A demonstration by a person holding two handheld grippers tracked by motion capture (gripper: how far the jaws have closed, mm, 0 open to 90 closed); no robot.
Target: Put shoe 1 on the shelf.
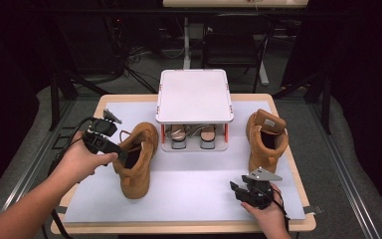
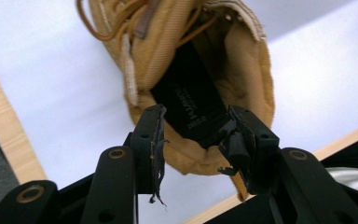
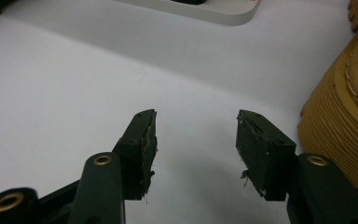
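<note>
Two tan lace-up boots stand on the white mat. The left boot [image 1: 138, 167] is upright at the left, toe toward the front edge. My left gripper [image 1: 123, 155] hovers at its ankle opening, held from the left. In the left gripper view the left gripper [image 2: 198, 122] has its jaws open, one on each side of the boot's [image 2: 249, 60] rear collar, and the pads do not press on it; a black insole label [image 2: 191, 98] shows inside. The right boot [image 1: 266, 142] stands at the right. My right gripper [image 1: 235, 188] rests low near the front right, open and empty [image 3: 196, 128], with the right boot's ribbed sole [image 3: 340, 121] just to its right.
A white two-level shoe rack [image 1: 194, 94] stands at the back middle, with a pair of sandals [image 1: 194, 135] on its lower shelf; its base [image 3: 214, 11] lies ahead of the right gripper. The wooden table edge [image 1: 179, 228] runs along the front. Dark floor, cables and a chair lie beyond.
</note>
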